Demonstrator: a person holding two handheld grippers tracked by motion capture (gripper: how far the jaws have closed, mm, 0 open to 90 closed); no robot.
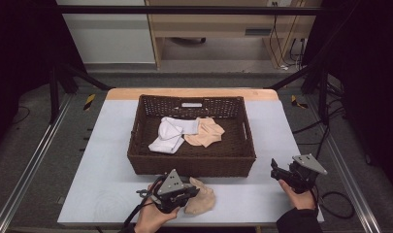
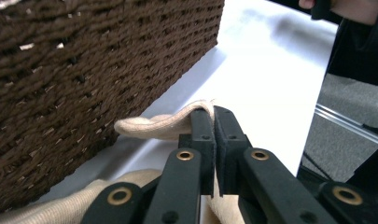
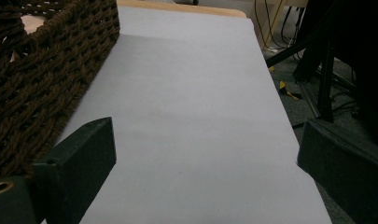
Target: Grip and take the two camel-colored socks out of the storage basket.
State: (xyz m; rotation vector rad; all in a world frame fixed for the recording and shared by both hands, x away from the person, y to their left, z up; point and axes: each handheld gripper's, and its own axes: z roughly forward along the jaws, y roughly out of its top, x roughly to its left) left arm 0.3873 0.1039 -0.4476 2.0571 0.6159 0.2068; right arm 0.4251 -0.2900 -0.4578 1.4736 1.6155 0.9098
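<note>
A fold of the soft beige fabric sock (image 2: 165, 125) is pinched between the closed jaws of the left claw (image 2: 213, 112), just beside the brown woven basket (image 2: 84, 70). Being light and limp (it drapes), it is best gripped at a bunched fold. The right claw (image 3: 205, 154) is held wide open, empty.

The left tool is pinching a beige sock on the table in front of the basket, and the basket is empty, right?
Not quite. The basket is not empty: the high view shows a white sock and a beige one lying inside it. The rest holds: the left tool is shut on a beige sock on the table in front of the basket.
</note>
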